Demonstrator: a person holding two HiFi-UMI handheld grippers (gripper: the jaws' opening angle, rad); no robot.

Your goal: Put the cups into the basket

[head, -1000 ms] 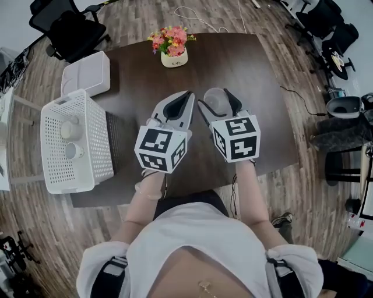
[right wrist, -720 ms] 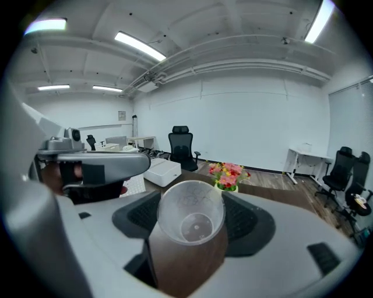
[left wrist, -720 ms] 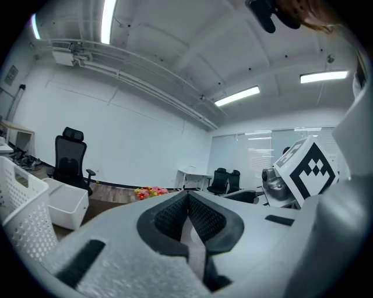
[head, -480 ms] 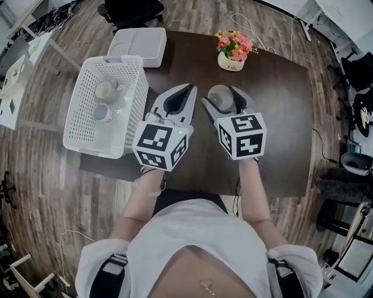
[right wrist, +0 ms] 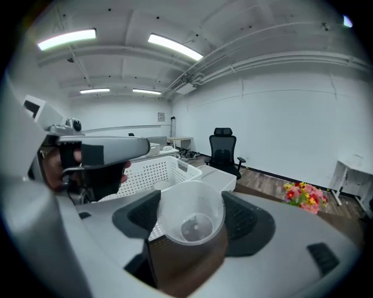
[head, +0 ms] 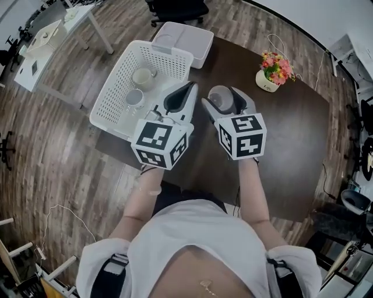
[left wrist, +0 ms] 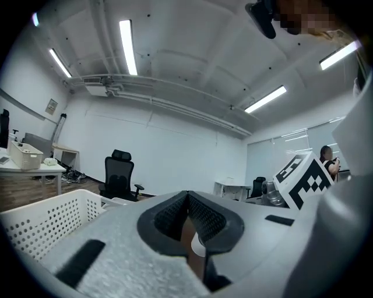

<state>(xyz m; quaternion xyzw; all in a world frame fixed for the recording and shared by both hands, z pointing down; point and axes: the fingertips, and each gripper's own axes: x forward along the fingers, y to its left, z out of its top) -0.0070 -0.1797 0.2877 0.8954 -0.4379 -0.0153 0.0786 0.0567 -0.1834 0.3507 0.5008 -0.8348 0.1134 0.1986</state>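
Note:
A clear plastic cup (head: pixel 218 96) sits between the jaws of my right gripper (head: pixel 221 102), which is shut on its sides above the dark table (head: pixel 280 134). In the right gripper view the cup (right wrist: pixel 195 224) lies with its mouth facing the camera, clamped by the right gripper (right wrist: pixel 191 214). My left gripper (head: pixel 189 87) is alongside, its tips meeting and nothing in it; the left gripper view shows the same tips (left wrist: pixel 187 199) touching. The white perforated basket (head: pixel 113 90) stands just left of both grippers and holds two pale cups (head: pixel 143 77) (head: pixel 134 98).
A white lidded box (head: pixel 186 38) lies beyond the basket. A pot of flowers (head: pixel 271 73) stands on the table at the right. Office chairs (head: pixel 175 9) and a side desk (head: pixel 46 35) stand on the wooden floor around.
Both grippers have swung left together, the right one still carrying the cup. The basket has gone from far left to just beside the left gripper, and the flowers have slid right.

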